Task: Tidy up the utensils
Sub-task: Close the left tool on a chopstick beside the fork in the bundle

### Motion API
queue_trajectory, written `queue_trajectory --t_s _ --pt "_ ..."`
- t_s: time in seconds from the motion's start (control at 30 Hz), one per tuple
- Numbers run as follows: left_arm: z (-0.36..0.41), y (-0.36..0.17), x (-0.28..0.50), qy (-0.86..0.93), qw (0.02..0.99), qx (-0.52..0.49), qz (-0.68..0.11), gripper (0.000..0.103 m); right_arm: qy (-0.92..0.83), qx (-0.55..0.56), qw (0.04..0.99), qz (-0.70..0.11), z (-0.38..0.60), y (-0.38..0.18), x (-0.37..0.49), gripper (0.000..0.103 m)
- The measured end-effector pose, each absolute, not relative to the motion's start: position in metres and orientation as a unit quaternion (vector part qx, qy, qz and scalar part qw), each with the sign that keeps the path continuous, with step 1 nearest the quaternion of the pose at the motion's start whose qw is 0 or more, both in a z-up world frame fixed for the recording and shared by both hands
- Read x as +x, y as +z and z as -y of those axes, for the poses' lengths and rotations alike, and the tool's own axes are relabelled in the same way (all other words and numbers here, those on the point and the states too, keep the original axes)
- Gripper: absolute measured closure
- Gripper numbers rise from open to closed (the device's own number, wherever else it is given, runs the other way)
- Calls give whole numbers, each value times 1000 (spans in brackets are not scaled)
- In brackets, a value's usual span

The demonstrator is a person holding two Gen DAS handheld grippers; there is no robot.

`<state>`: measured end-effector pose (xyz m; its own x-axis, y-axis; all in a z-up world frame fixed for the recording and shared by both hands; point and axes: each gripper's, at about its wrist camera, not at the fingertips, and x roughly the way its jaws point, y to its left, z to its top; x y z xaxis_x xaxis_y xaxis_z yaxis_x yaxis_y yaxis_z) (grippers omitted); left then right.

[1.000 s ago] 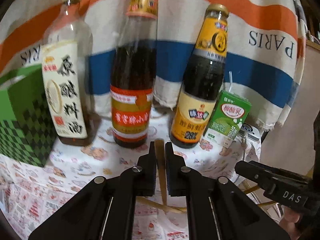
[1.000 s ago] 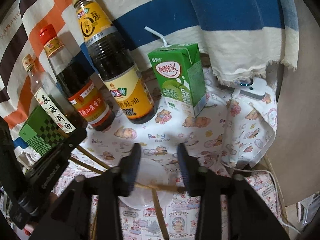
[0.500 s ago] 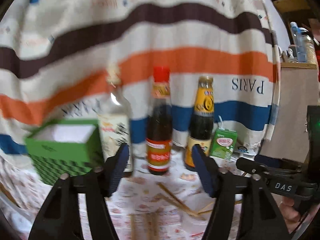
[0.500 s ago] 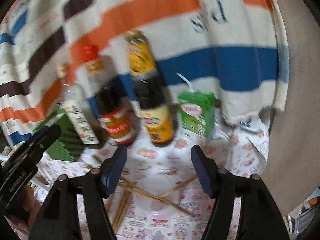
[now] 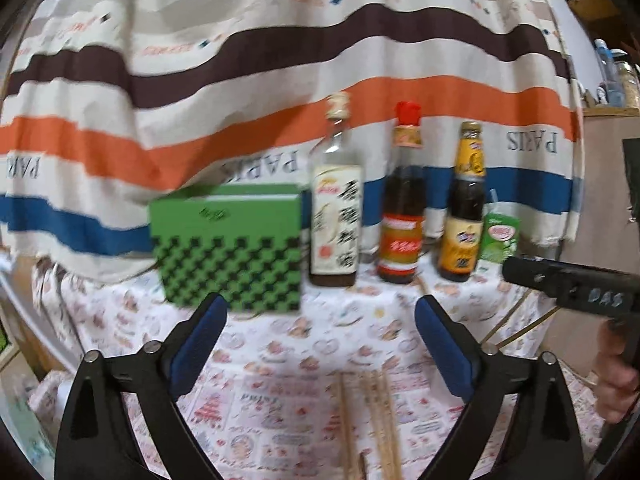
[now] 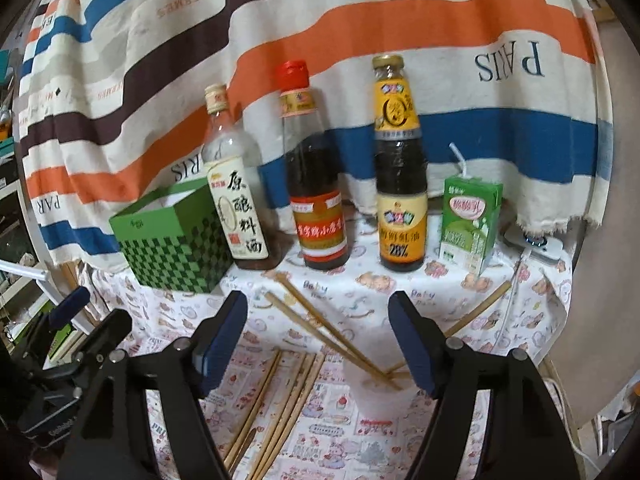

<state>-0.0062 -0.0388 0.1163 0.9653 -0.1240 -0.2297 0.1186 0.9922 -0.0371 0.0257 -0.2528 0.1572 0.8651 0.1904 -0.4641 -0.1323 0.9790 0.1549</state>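
Several wooden chopsticks (image 6: pixel 280 396) lie side by side on the patterned tablecloth, and three more (image 6: pixel 320 324) lie crossed, their ends resting in a small white cup (image 6: pixel 376 396). The side-by-side chopsticks also show in the left wrist view (image 5: pixel 378 420). A green checkered open box (image 6: pixel 172 240) stands at the back left; it also shows in the left wrist view (image 5: pixel 232 252). My left gripper (image 5: pixel 320 348) is open and empty above the table. My right gripper (image 6: pixel 318 340) is open and empty above the chopsticks; it shows from the side in the left wrist view (image 5: pixel 572 286).
Three sauce bottles (image 6: pixel 316 172) and a green drink carton (image 6: pixel 470 224) stand in a row at the back, against a striped cloth (image 6: pixel 360 20). A white power strip (image 6: pixel 536 242) lies at the back right. The table edge falls off on the right.
Both grippers have pulled back and up from the bottles and opened wide. The left gripper was shut on a chopstick one second ago and is empty now.
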Motion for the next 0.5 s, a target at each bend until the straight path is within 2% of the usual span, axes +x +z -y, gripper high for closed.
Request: queue_trajectory --t_s 0.07,0.13,0.23,0.37,0.5 --pt "28 103 -5 -53 991 -24 -120 1 87 67 959 -262 253 150 26 32" --pt "23 91 -2 -60 989 -33 -129 1 84 67 954 -280 252 137 25 32" --pt "30 70 14 -51 981 9 -188 1 74 65 949 -300 254 113 20 32" --pt "19 47 36 -57 965 -41 -252 1 63 73 939 -330 257 76 23 31" --pt "20 26 53 -49 955 -30 -292 1 66 79 913 -395 263 43 43 31"
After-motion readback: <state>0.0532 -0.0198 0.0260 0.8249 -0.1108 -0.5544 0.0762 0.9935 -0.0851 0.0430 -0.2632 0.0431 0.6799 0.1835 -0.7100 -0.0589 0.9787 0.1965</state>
